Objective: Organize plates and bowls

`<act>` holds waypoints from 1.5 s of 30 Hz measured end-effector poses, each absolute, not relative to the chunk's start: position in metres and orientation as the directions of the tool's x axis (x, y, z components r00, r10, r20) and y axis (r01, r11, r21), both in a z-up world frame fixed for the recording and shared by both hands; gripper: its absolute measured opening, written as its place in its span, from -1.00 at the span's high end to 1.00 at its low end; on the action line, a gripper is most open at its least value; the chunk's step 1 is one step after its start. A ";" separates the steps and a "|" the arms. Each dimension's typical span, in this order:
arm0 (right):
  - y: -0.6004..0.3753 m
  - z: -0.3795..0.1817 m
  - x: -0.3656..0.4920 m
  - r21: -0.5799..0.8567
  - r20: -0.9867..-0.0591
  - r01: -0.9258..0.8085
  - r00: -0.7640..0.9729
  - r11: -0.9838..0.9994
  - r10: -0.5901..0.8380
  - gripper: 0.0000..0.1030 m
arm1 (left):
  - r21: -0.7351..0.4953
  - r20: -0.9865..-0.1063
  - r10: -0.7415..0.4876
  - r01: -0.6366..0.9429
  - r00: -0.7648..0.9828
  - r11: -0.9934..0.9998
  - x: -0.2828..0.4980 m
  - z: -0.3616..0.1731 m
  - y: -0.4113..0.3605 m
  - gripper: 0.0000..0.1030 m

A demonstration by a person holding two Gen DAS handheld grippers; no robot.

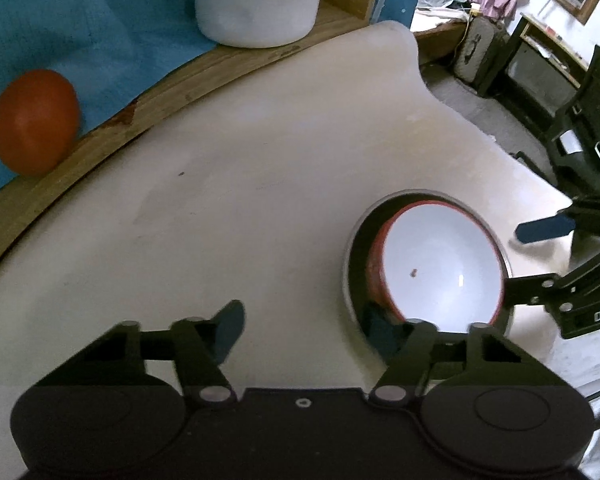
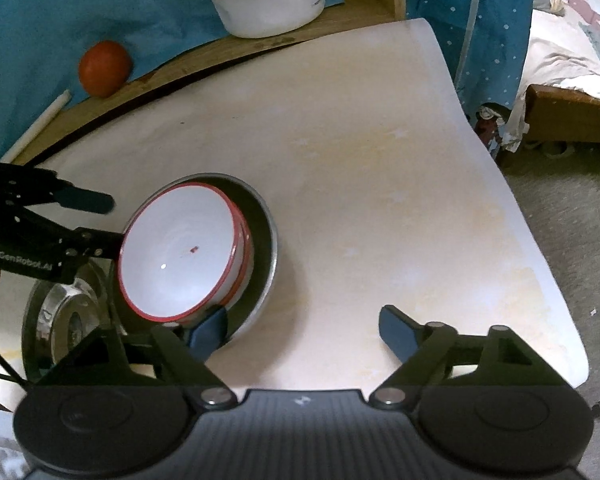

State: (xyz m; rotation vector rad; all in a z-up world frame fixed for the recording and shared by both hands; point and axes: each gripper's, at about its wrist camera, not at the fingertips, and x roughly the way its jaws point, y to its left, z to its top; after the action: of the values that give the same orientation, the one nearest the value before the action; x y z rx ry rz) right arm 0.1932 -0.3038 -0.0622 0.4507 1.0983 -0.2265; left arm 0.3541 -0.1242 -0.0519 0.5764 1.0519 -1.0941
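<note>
Both claws sit over the pale table cover (image 2: 360, 184) with jaws parted and nothing pinched. On my left gripper (image 1: 306, 326), one fingertip (image 1: 380, 328) dips inside the rim of the dark metal plate (image 1: 354, 248), just beside the bowl's red wall, though whether it touches I cannot tell; the other finger hangs over bare cover. My right gripper (image 2: 304, 330) mirrors that: one blue pad (image 2: 208, 332) lies over the plate's near edge below the bowl, the other over bare cover. Between them, the white bowl (image 2: 178, 254) with its red rim rests tilted in the plate. Farther back on the wooden edge (image 1: 100, 148) stand a white red-rimmed pot (image 1: 256, 8) and an orange ball (image 1: 34, 120).
</note>
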 end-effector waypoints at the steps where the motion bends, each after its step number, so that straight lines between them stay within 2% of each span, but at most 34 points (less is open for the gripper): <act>1: -0.304 -0.062 0.193 0.247 -0.893 0.391 0.447 0.887 0.051 -0.58 | -0.112 -0.897 -0.436 0.915 0.074 0.387 0.353 -0.051 -0.124 -0.09; 2: -0.303 -0.062 0.193 0.252 -0.891 0.388 0.450 0.886 0.057 -0.54 | -0.119 -0.896 -0.440 0.915 0.069 0.386 0.351 -0.050 -0.124 0.02; 6: -0.302 -0.061 0.193 0.275 -0.884 0.374 0.460 0.886 0.080 -0.38 | -0.136 -0.892 -0.447 0.909 0.060 0.394 0.348 -0.049 -0.121 0.17; 8: -0.300 -0.061 0.193 0.287 -0.880 0.362 0.466 0.887 0.094 -0.24 | -0.155 -0.891 -0.453 0.905 0.046 0.397 0.347 -0.049 -0.121 0.32; 12: -0.300 -0.061 0.192 0.329 -0.866 0.349 0.482 0.878 0.133 -0.03 | -0.160 -0.891 -0.452 0.899 0.046 0.407 0.344 -0.048 -0.121 0.41; 15: -0.302 -0.062 0.190 0.368 -0.851 0.340 0.498 0.865 0.166 0.15 | -0.184 -0.888 -0.458 0.890 0.031 0.417 0.345 -0.049 -0.121 0.56; 17: -0.303 -0.064 0.188 0.399 -0.839 0.336 0.510 0.853 0.192 0.33 | -0.209 -0.883 -0.469 0.883 0.015 0.421 0.345 -0.050 -0.122 0.74; 20: -0.303 -0.065 0.189 0.418 -0.830 0.325 0.515 0.848 0.212 0.46 | -0.220 -0.880 -0.476 0.877 0.011 0.427 0.345 -0.052 -0.122 0.82; 45: -0.311 -0.068 0.198 0.431 -0.840 0.298 0.476 0.852 0.259 0.47 | -0.237 -0.877 -0.475 0.789 0.077 0.566 0.339 -0.057 -0.120 0.88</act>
State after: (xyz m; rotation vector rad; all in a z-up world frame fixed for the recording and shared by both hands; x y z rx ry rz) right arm 0.1982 -0.3110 -0.0683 0.5805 1.0914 -0.0254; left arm 0.3389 -0.1202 -0.0571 0.3363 1.1449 -0.9738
